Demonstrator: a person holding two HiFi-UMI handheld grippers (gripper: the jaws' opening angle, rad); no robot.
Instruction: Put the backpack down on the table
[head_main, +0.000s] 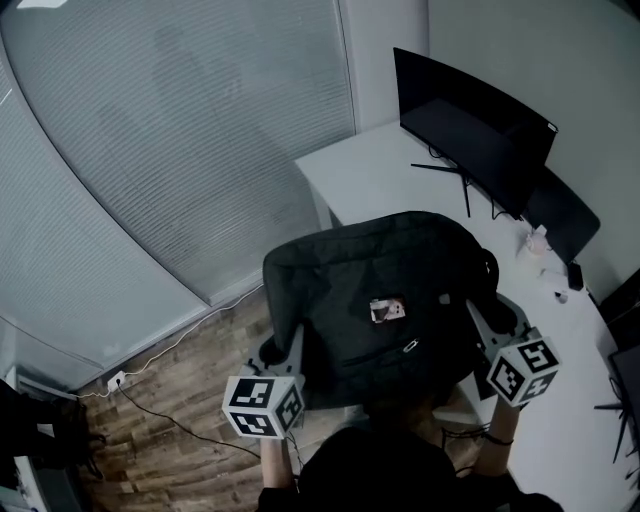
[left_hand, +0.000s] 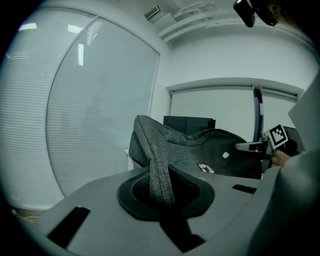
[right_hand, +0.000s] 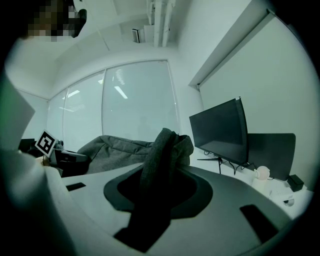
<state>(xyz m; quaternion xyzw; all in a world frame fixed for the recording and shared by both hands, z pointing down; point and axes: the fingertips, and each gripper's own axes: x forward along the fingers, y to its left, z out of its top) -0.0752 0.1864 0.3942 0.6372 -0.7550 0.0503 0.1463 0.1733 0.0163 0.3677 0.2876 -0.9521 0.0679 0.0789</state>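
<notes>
We hold backpack (head_main: 380, 300) between both grippers, long axis 9-to-3. Left gripper (head_main: 283, 348) pinches left edge fabric; right gripper (head_main: 487, 322) pinches right edge fabric. Surface (head_main: 370, 175) lies at 1 o'clock; right gripper nearer.

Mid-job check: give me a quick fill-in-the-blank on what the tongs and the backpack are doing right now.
Both the left tongs and the right tongs are ____ on the backpack.
Behind the backpack, a black ____ stands on the table.
The table's top is ____ in colour.
Missing words: shut; monitor; white.
</notes>
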